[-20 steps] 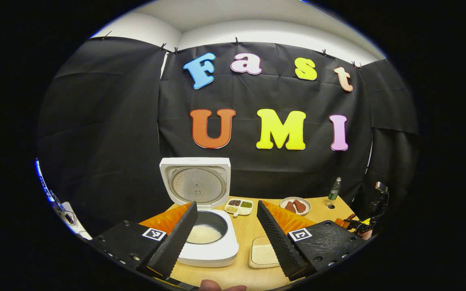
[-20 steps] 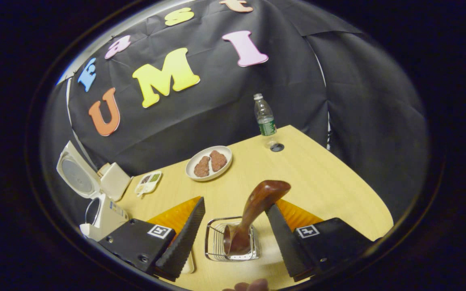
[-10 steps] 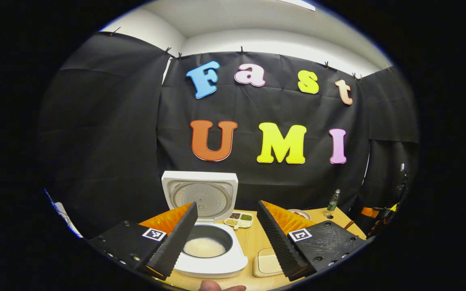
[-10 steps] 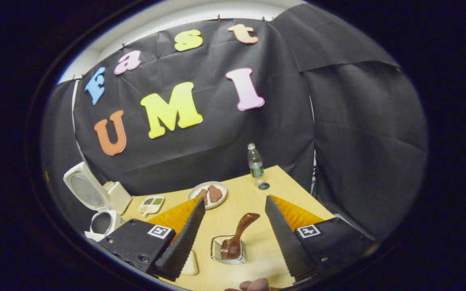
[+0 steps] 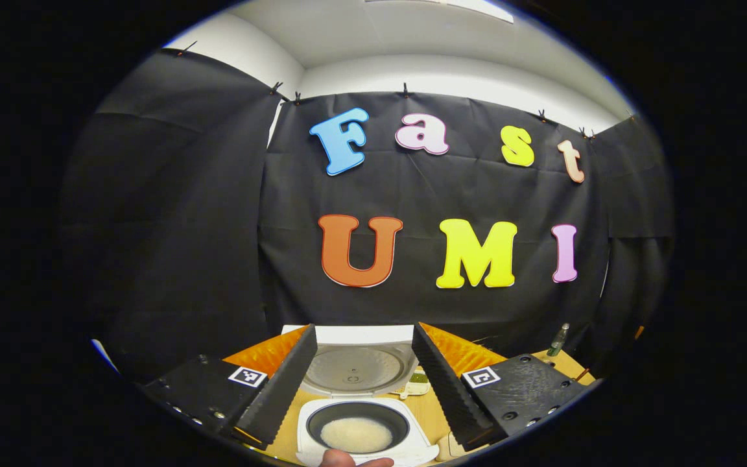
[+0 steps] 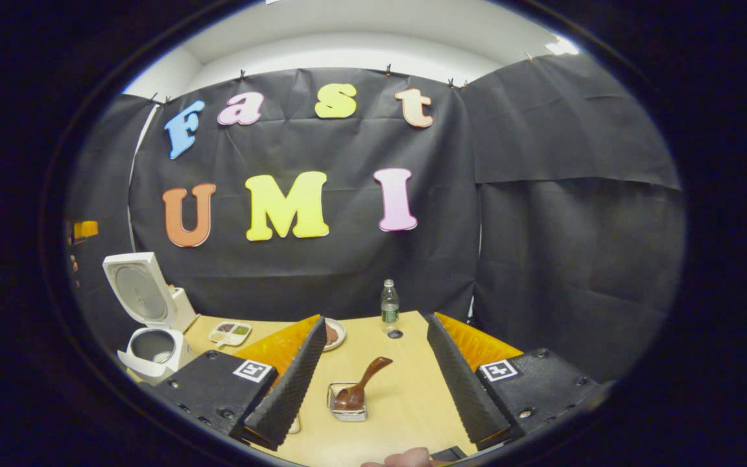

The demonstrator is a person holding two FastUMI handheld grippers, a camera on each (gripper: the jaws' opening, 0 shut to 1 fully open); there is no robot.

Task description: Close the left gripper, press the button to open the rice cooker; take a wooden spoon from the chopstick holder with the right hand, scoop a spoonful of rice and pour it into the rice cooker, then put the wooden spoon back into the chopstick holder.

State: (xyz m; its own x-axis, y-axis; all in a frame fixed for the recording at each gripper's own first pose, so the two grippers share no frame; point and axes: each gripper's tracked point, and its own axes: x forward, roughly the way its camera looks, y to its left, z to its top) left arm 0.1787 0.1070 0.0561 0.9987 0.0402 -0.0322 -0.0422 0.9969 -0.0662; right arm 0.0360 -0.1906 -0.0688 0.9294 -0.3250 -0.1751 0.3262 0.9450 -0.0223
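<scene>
Now we have pulled our right tool (image 6: 373, 379), released, back from the wooden spoon (image 6: 355, 390) standing in its holder (image 6: 346, 402), so the task looks finished.

The white rice cooker (image 5: 360, 428) stands on the wooden table with its lid (image 5: 357, 366) raised upright at the back; its dark inner pot (image 5: 357, 425) holds a shallow layer of white rice (image 5: 355, 434). The wooden spoon (image 6: 357, 386) rests bowl-down in the small wire chopstick holder (image 6: 346, 402), handle leaning up and to the right. Holder and spoon lie well apart from the cooker, to its right.
</scene>
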